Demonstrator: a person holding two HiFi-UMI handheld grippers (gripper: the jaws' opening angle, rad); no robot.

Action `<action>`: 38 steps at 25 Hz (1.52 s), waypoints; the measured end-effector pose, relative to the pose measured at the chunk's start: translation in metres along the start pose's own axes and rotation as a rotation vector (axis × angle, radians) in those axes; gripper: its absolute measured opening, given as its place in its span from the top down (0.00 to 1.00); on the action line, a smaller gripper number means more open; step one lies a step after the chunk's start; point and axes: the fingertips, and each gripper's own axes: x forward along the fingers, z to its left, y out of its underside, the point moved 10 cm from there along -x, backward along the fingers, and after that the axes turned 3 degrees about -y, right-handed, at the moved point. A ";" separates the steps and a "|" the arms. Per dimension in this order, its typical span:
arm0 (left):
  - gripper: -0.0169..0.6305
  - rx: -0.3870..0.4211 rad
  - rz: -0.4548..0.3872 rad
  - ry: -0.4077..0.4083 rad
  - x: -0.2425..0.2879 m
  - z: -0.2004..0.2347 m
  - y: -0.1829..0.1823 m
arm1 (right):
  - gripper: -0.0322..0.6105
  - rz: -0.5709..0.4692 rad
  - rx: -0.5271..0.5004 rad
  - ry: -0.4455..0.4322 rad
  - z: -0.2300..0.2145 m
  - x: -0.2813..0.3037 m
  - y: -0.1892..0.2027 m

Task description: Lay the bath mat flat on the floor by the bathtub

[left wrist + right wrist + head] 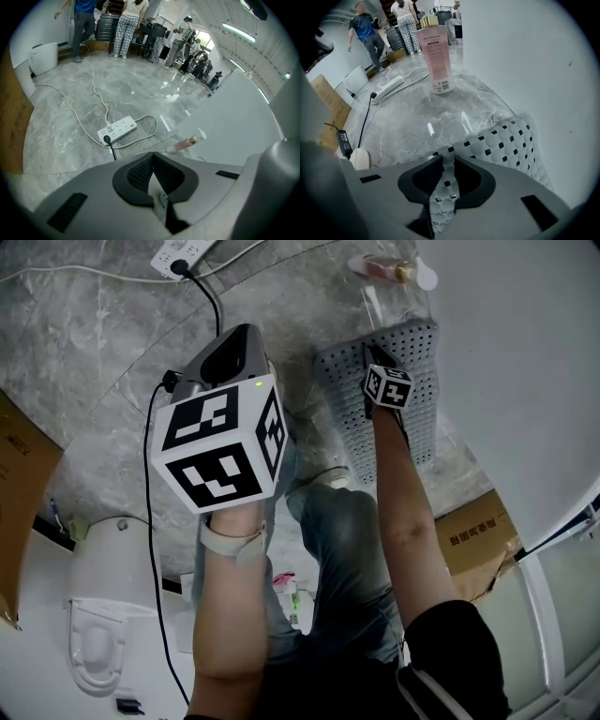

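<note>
The grey bath mat (417,362), dotted with square holes, lies on the marble floor against the white bathtub (525,362). My right gripper (375,362) reaches down onto its near left part. In the right gripper view the jaws (447,158) are shut on a raised strip of the mat (506,140), whose far edge rests against the tub wall (534,56). My left gripper (230,343) hangs high over bare floor to the left of the mat. Its jaws (152,157) stand together with none of the mat between them.
A pink bottle (384,268) lies by the tub beyond the mat. A white power strip (178,254) with cables sits on the floor at the far left. A toilet (103,615) and cardboard boxes (473,540) stand near my legs. People stand far off (124,28).
</note>
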 end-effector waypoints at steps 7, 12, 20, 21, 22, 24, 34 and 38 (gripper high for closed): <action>0.95 0.005 -0.029 -0.021 -0.002 0.007 -0.016 | 0.83 0.060 0.010 0.022 0.002 0.022 0.008; 0.95 -0.003 -0.038 -0.018 -0.002 0.004 -0.017 | 0.83 0.054 0.000 -0.014 -0.001 0.021 0.008; 0.95 0.041 -0.027 -0.003 0.002 -0.016 -0.018 | 0.68 -0.036 -0.007 0.039 -0.043 -0.001 -0.003; 0.95 0.054 -0.030 -0.003 0.002 -0.017 -0.021 | 0.68 -0.071 0.040 0.068 -0.055 -0.005 -0.007; 0.95 0.066 -0.035 -0.004 0.002 -0.018 -0.025 | 0.68 -0.105 0.089 0.090 -0.068 -0.007 -0.011; 0.95 0.089 -0.044 -0.006 0.003 -0.020 -0.032 | 0.70 -0.147 0.167 0.126 -0.090 -0.010 -0.020; 0.95 0.177 -0.080 -0.029 0.005 -0.020 -0.059 | 0.80 -0.166 0.282 0.143 -0.105 0.011 -0.008; 0.95 0.210 -0.068 -0.010 0.008 -0.027 -0.056 | 0.81 -0.184 0.276 0.139 -0.100 -0.001 -0.002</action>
